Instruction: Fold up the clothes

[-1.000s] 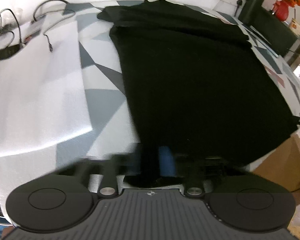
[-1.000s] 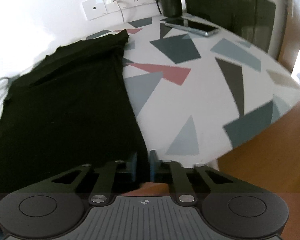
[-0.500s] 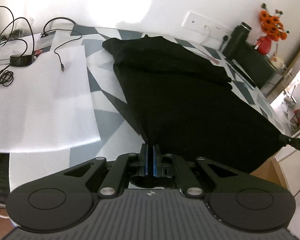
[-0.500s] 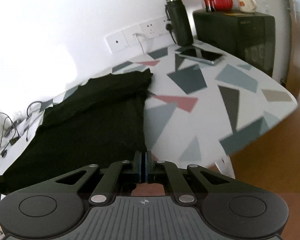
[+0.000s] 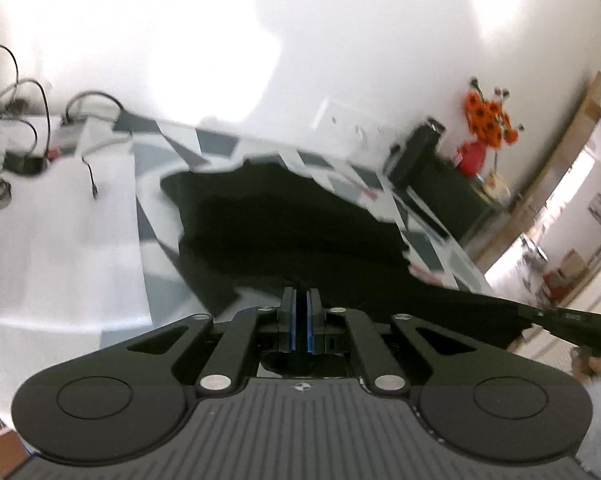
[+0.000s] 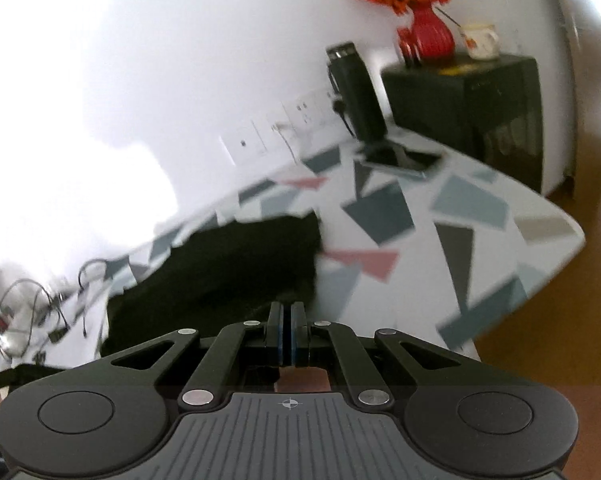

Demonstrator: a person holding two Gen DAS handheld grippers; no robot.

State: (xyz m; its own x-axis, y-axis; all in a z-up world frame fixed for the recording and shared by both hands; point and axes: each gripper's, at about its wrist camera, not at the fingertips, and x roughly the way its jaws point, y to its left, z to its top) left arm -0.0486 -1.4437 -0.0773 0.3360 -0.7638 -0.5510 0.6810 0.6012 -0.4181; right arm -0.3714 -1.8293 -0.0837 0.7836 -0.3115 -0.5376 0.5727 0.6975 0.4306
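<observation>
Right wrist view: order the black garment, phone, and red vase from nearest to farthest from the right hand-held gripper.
1. Black garment, pinched in the right hand-held gripper, spreading left.
2. Phone, far table edge.
3. Red vase, on the cabinet beyond.

We count one black garment (image 5: 292,232) spread on one table (image 6: 500,216) with a triangle-patterned top. Two grippers are in view, the left gripper (image 5: 300,300) and the right gripper (image 6: 287,312), each pinched closed on the garment's near edge. At the table's far end we count one dark bottle (image 6: 356,96) and one phone (image 6: 396,158) just beside it. Beyond the table stands one black cabinet (image 6: 472,108), bearing one red vase (image 6: 428,36) of orange flowers and one mug (image 6: 480,40). Left of the garment lies one white sheet (image 5: 60,232), with several cables (image 5: 28,120) we cannot count.
</observation>
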